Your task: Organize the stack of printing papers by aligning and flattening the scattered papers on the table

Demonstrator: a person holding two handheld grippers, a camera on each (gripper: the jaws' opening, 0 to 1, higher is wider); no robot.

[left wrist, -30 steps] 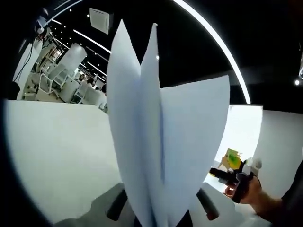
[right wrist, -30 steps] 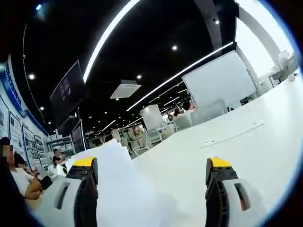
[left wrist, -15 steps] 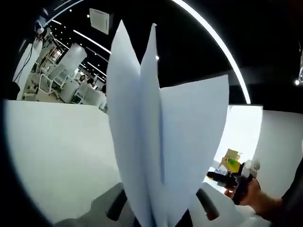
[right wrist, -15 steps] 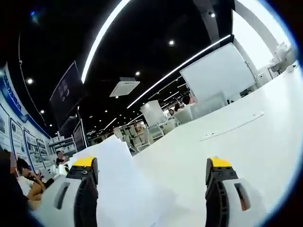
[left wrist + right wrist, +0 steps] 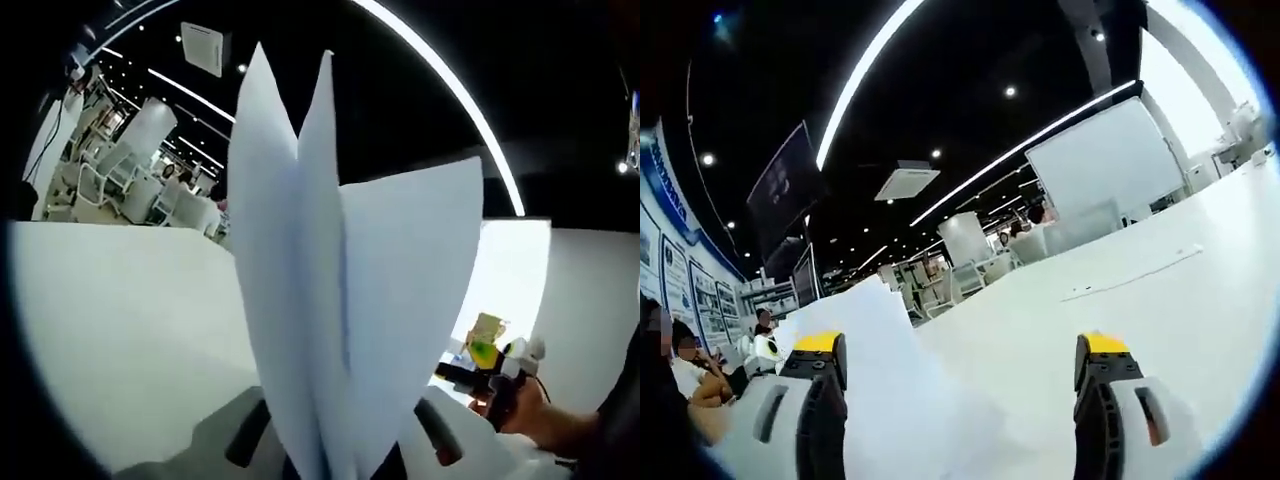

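Observation:
A sheaf of white printing papers [image 5: 340, 300] stands upright and fans out from between the jaws of my left gripper [image 5: 345, 455], which is shut on its lower edge. Over the white table [image 5: 120, 340] at the lower right, a person's hand holds my right gripper [image 5: 480, 375]. In the right gripper view, my right gripper [image 5: 965, 390] stands open with its yellow-tipped fingers [image 5: 818, 345] wide apart. The white papers [image 5: 875, 400] rise between them on the left side, above the table [image 5: 1180, 320].
White office chairs [image 5: 120, 170] stand beyond the table's far edge. A white partition board [image 5: 1105, 165] stands at the back. Seated people [image 5: 690, 375] are at the left. A thin strip [image 5: 1130, 275] lies on the table top.
The papers stay clamped in my left gripper. My right gripper stays open, and its view has shifted slightly.

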